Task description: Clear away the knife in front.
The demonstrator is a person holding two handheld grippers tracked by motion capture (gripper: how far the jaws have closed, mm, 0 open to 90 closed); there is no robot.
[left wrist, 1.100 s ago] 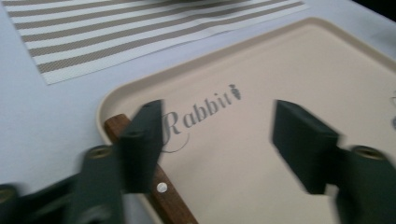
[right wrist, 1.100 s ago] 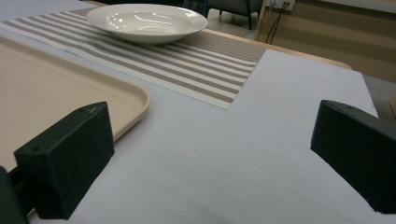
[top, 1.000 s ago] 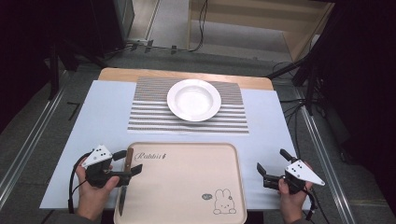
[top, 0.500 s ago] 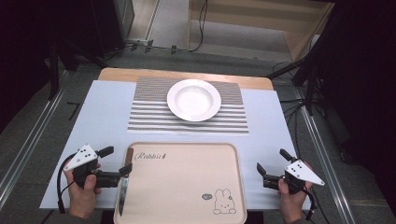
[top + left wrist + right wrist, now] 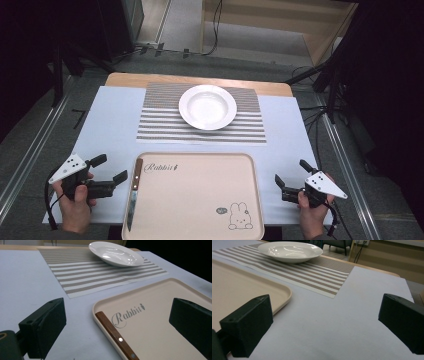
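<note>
Lab-like room: floor cables, metal rails.

A white plate is set on a striped placemat at the far side of the table, which is covered in pale blue. Cables are seen on the floor beyond.

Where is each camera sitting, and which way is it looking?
High view: above the person's side, looking down on tray, knife, plate, both hands.
Left gripper view: on the left gripper, facing knife and plate past open jaws.
Right gripper view: on the right gripper, facing the plate.
All share the plate.
</note>
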